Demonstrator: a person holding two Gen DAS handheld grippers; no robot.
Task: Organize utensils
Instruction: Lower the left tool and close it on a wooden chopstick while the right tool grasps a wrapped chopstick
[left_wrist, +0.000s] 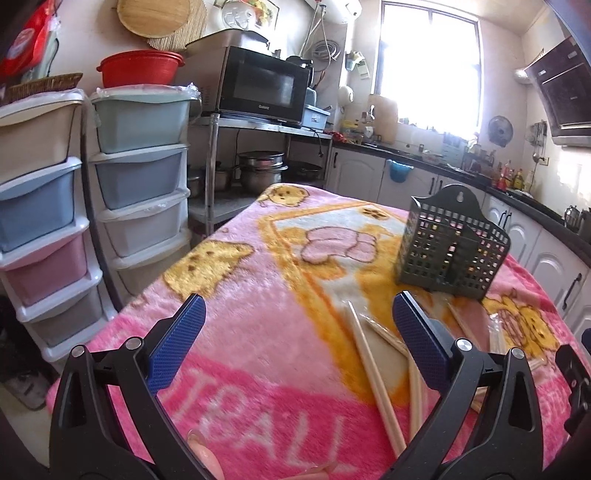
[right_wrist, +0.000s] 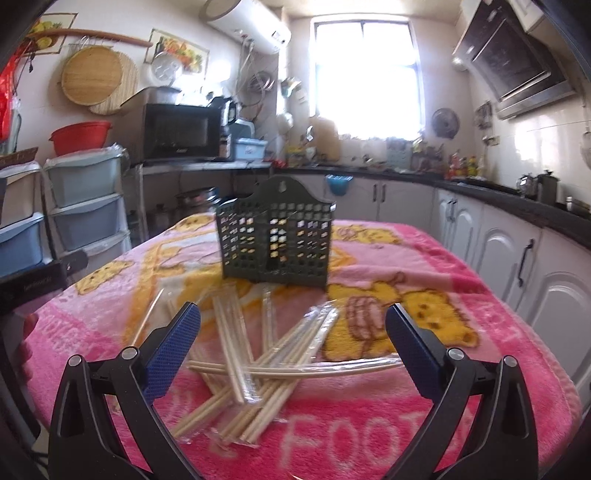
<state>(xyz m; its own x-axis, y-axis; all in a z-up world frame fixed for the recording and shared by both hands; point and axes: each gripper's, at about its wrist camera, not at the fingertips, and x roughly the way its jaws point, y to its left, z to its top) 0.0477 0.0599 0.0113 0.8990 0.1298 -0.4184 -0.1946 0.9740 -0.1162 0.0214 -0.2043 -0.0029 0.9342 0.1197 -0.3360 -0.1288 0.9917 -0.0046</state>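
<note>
A dark green perforated utensil holder (right_wrist: 275, 236) stands upright on the pink blanket; it also shows in the left wrist view (left_wrist: 450, 245) at the right. A loose pile of wrapped wooden chopsticks (right_wrist: 255, 365) lies in front of it, some crossing each other. In the left wrist view several chopsticks (left_wrist: 373, 373) lie by the right finger. My left gripper (left_wrist: 297, 317) is open and empty above the blanket, left of the chopsticks. My right gripper (right_wrist: 293, 325) is open and empty, hovering just above the pile.
The table is covered by a pink cartoon blanket (left_wrist: 258, 332). Stacked plastic drawers (left_wrist: 140, 177) stand at the left, a microwave (left_wrist: 262, 86) on a metal rack behind. White cabinets and a dark counter (right_wrist: 517, 229) run along the right.
</note>
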